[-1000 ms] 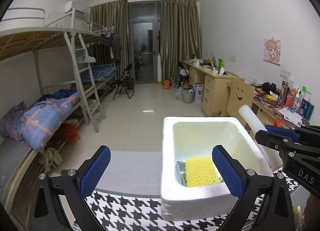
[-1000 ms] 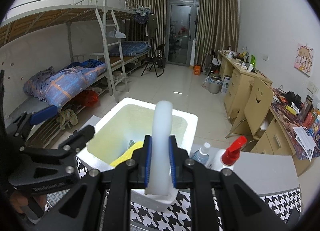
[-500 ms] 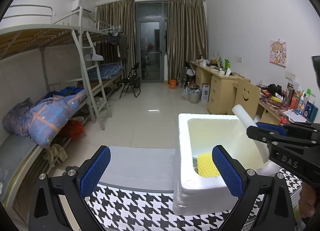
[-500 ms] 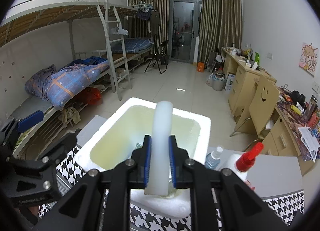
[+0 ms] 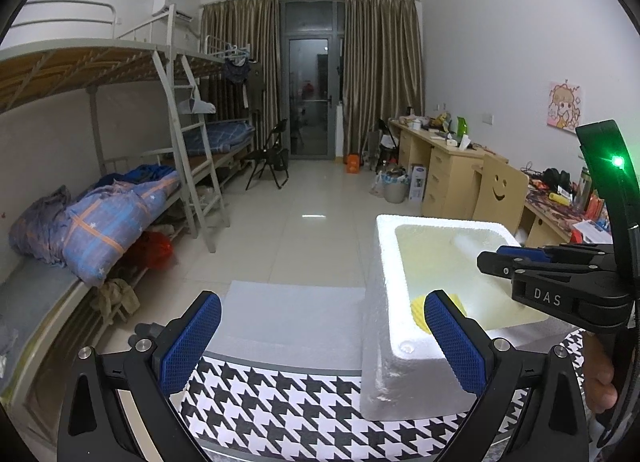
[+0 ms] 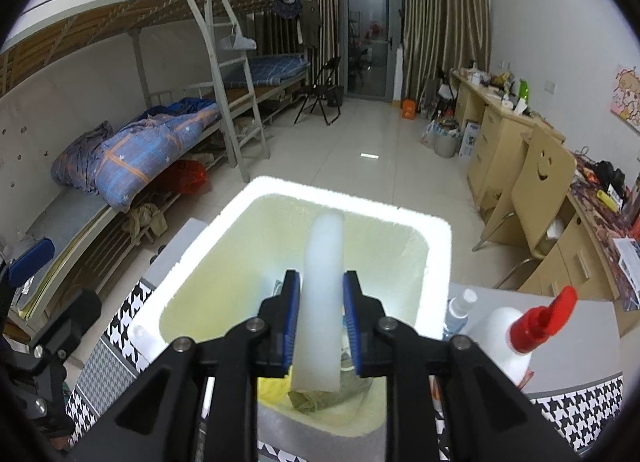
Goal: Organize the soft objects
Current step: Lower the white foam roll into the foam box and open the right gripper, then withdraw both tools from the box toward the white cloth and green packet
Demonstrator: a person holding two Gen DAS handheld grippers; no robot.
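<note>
A white styrofoam box (image 5: 384, 302) stands on the houndstooth table cloth (image 5: 304, 402); it also shows in the right wrist view (image 6: 436, 246). A yellow sponge (image 5: 418, 306) lies inside it, and in the right wrist view a yellow cloth (image 6: 272, 386) and an olive cloth (image 6: 316, 398) lie there too. My right gripper (image 6: 320, 322) is shut on a white foam tube (image 6: 322, 294) and holds it over the box's inside. My left gripper (image 5: 320, 346) is open and empty, left of the box above the table.
A white bottle with a red spray cap (image 6: 516, 330) and a small clear bottle (image 6: 458, 312) stand right of the box. A grey foam sheet (image 5: 296, 318) lies beyond the cloth. Bunk beds (image 5: 100, 189) are left, desks (image 5: 452, 173) right.
My right gripper has lowered the foam tube further into the box. My left gripper has drifted left, away from the box, still open.
</note>
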